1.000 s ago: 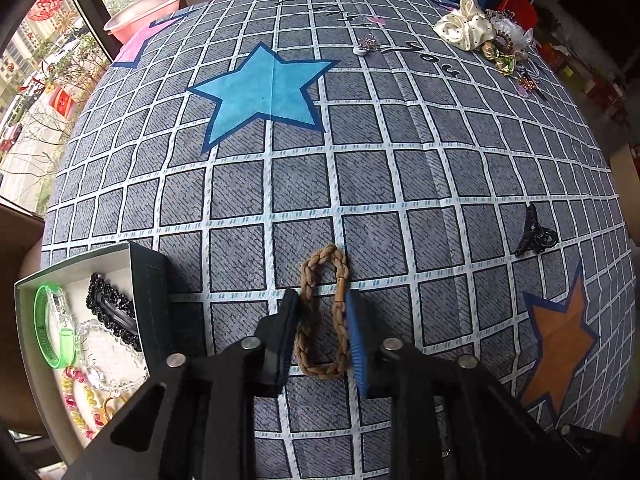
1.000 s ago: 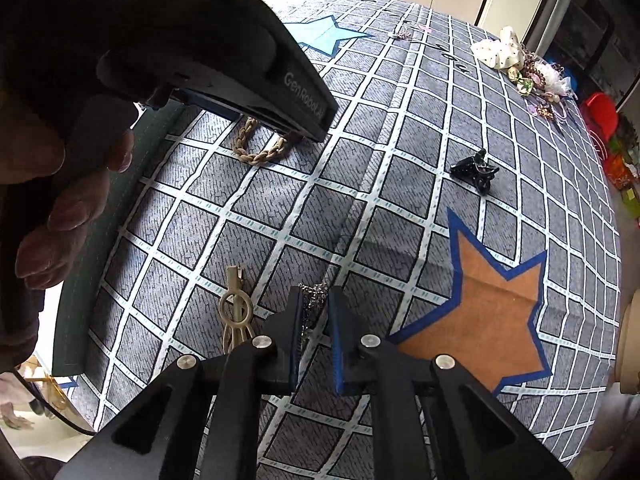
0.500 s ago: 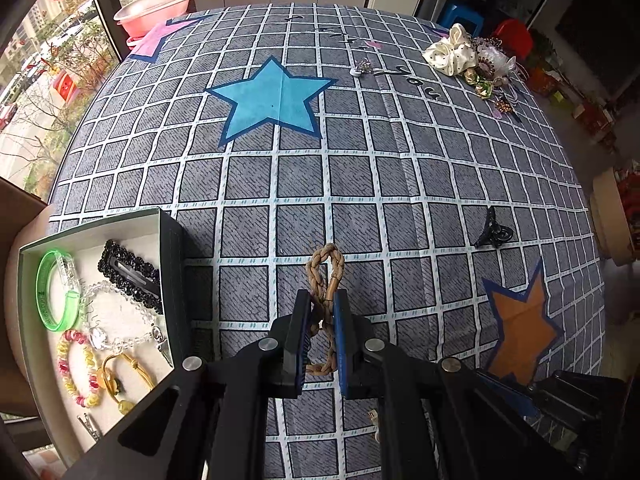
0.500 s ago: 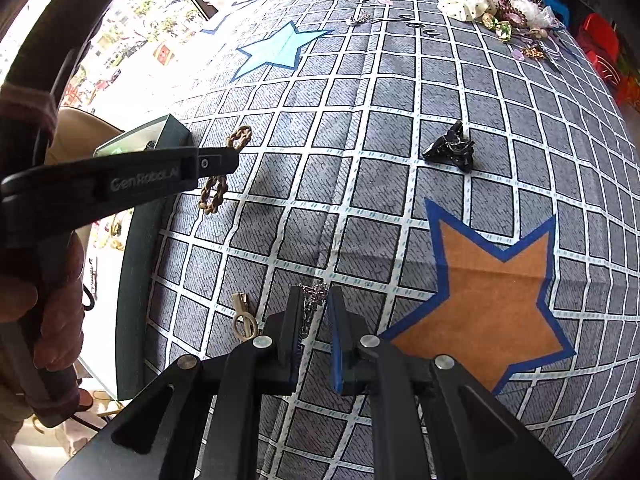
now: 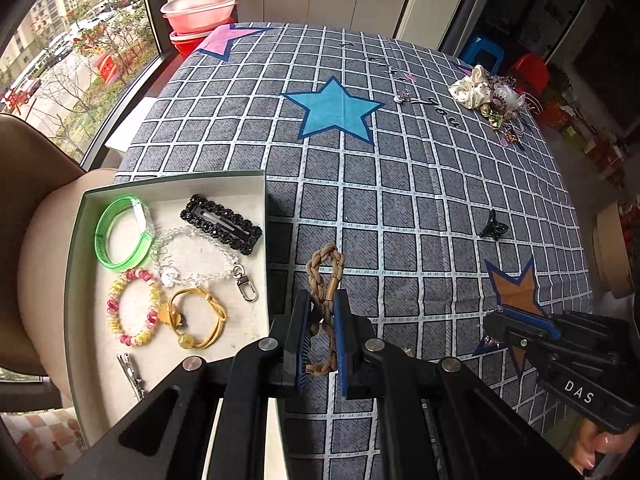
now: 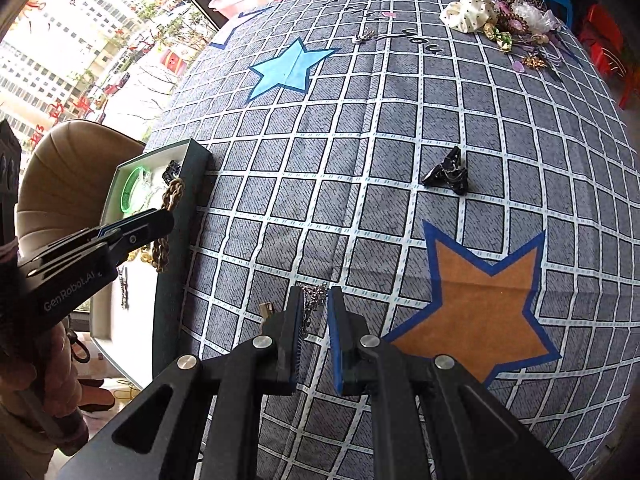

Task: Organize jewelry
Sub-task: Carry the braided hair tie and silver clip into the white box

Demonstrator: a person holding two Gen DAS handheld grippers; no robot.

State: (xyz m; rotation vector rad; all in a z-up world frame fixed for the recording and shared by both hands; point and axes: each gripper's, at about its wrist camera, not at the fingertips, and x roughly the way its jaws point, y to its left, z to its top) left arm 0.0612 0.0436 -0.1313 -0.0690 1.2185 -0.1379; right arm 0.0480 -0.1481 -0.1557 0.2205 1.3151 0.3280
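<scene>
Two nearby items: black claw clip (image 5: 493, 229), open box (image 5: 84, 216) wall.

Table covered by a grey grid-pattern cloth (image 5: 400, 208) printed with blue, orange and pink stars. Lying directly on it: open box (image 5: 256, 178) at the left edge, black claw clip (image 5: 493, 227) right of centre, small silver piece (image 5: 401, 97) near the printed lettering. Pile of hair accessories (image 5: 486, 96), cream scrunchie included, at the far right corner.
</scene>
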